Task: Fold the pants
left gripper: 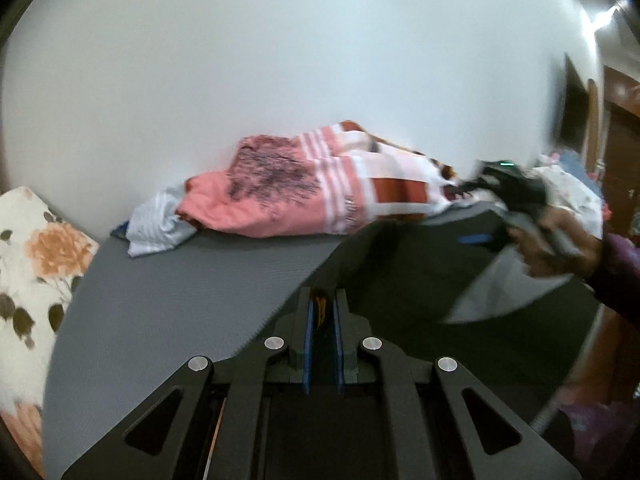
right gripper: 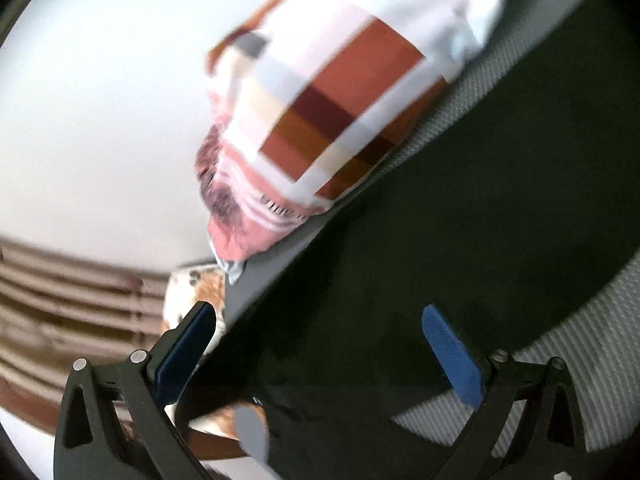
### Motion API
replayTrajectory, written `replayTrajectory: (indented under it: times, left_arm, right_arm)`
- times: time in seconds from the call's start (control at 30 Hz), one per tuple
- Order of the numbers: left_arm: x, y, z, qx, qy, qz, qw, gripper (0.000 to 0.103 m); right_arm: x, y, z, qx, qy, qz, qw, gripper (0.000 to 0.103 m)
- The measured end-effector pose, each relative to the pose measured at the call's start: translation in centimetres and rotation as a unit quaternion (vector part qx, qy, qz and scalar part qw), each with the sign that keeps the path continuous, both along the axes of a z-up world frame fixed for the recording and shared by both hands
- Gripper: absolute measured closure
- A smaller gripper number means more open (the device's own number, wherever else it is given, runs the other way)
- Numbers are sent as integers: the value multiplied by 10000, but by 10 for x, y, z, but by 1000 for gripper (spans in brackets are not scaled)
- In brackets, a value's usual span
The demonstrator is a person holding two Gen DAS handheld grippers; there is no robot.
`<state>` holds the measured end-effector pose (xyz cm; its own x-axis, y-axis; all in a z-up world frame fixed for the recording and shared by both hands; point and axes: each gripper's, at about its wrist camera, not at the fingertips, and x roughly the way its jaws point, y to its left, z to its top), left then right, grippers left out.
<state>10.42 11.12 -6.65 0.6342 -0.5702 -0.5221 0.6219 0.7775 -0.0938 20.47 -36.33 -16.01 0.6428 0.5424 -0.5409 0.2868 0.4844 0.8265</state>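
Dark green, almost black pants [left gripper: 400, 276] lie on a grey mat [left gripper: 192, 292]. My left gripper [left gripper: 323, 300] is shut on the near edge of the pants, with dark cloth and an orange label between its blue pads. In the left wrist view my right gripper [left gripper: 508, 188] is at the far right, held in a hand over the pants and blurred. In the right wrist view my right gripper [right gripper: 320, 320] is open, its blue pads [right gripper: 452, 356] wide apart just above the pants [right gripper: 440, 220], with nothing between them.
A heap of pink, striped and checked clothes [left gripper: 304, 184] lies on the mat against the white wall. A floral pillow [left gripper: 32, 264] is at the left. The heap [right gripper: 328, 100] and brown curtains [right gripper: 60, 312] show in the right wrist view.
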Motion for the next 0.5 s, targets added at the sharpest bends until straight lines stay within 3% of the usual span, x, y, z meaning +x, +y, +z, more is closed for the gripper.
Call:
replayTrajectory:
  times: [0.2,0.27,0.3,0.33,0.4,0.5]
  left_arm:
    - [-46,-3,-18,-127,521,-116,9985,94]
    - [-50,-1,-25,-155,671,-36,9976,94]
    - [-50,2,-30,-185,815,15,9965,94]
    - [-49,3,-34,-205,903,43,9957,94]
    - [-46,8,-40,-208,1031,164,9943,93]
    - [-42,19,-44,-214,1132,345,9927,93]
  right_arm:
    - [32,-14,-25,143,314,-205,9992,1]
    - [35,-16,-32,103,413,-259,9988,10]
    - [40,-14,-38,92,472,-171,9987,30]
    - [40,-15,-42,48,546,-119,9984,62]
    - [42,-13,-51,-71,746,-56,9972,90]
    - [26,-9,-44,-246,627,81,9977,95]
